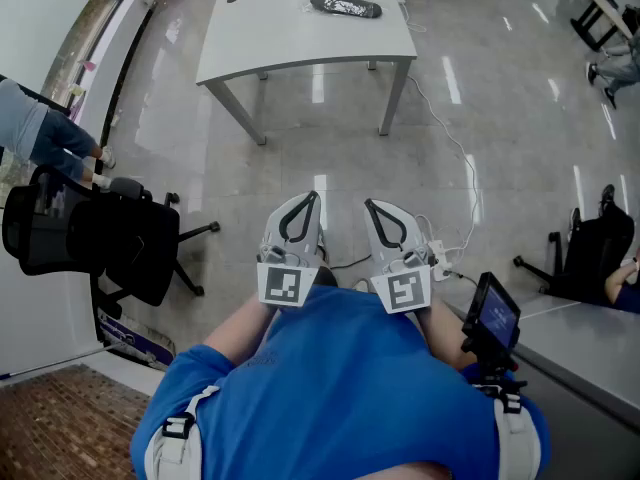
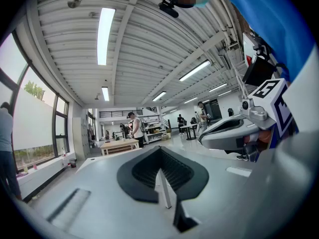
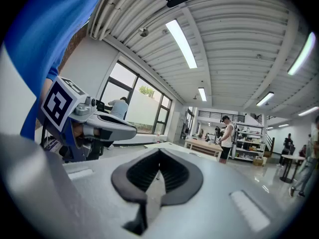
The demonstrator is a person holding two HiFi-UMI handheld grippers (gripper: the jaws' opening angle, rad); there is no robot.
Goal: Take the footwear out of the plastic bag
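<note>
left gripper (image 1: 303,201) closed, empty — level | right gripper (image 1: 372,208) closed, empty

The white rectangular table (image 1: 270,33) looks smooth and matt; the grey tiled floor (image 1: 330,158) is glossy; the dark crinkled plastic bag (image 1: 345,6) shines slightly.

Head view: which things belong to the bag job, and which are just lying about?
Job:
bagged footwear
white table beneath it
left claw and right claw, both shut and empty

Lying about:
black office chair
floor cable
</note>
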